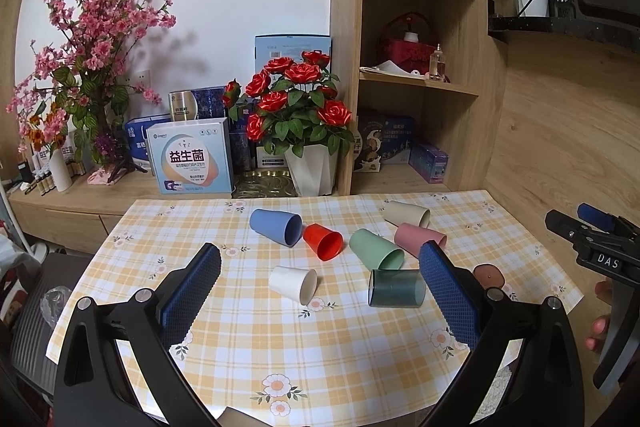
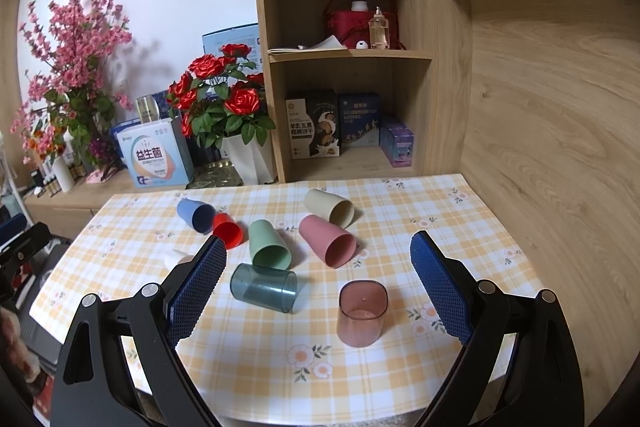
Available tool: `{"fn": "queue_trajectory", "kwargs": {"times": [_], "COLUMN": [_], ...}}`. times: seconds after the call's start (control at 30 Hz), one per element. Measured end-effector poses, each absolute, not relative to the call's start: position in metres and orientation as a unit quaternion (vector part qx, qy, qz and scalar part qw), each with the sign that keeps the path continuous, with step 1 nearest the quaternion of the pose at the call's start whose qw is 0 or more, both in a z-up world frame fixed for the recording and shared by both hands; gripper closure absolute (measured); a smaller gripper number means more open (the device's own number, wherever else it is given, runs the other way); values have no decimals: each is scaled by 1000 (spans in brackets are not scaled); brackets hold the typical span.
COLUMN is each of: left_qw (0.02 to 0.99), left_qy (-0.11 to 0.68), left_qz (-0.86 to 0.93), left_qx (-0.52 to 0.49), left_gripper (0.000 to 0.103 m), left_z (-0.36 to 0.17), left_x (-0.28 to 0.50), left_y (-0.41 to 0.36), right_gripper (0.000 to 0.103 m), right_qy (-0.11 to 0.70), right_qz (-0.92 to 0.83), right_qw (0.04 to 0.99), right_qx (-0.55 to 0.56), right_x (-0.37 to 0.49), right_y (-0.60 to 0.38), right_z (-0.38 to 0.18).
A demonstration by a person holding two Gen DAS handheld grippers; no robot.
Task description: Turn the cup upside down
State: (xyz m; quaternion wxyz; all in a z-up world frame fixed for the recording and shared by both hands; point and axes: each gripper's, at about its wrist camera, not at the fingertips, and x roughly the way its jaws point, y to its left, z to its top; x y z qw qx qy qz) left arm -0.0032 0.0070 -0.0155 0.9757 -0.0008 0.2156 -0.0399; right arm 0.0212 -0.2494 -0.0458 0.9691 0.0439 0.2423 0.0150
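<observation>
Checked tablecloth (image 2: 460,223): seven cups on sides, translucent pink cup (image 2: 363,313) base-up near front edge. Right gripper (image 2: 318,281) spread wide, empty, cup between fingers. Left gripper (image 1: 320,287) wide apart, empty.

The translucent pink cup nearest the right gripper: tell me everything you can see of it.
The translucent pink cup looks like tinted clear plastic, with a rounded-square outline and straight walls. It stands on the checked tablecloth with its closed base up, a small dot at that face's centre, so it looks already flipped. It sits apart from the other cups, nearest the dark teal translucent cup that lies on its side to its left. Nothing touches it; the right gripper is open and short of it. The left wrist view shows only its top.
</observation>
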Motion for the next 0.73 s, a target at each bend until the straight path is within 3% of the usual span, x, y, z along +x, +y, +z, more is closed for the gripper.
{"fn": "queue_trajectory", "kwargs": {"times": [0.73], "left_qw": [976], "left_qy": [217], "left_qz": [-28], "left_qx": [-1], "left_gripper": [6], "left_z": [-15], "left_x": [-1], "left_y": [7], "right_gripper": [13], "right_qy": [242], "right_qz": [15], "right_qw": [969], "right_qx": [43], "right_x": [22], "right_y": [-250], "right_z": [-44]}}
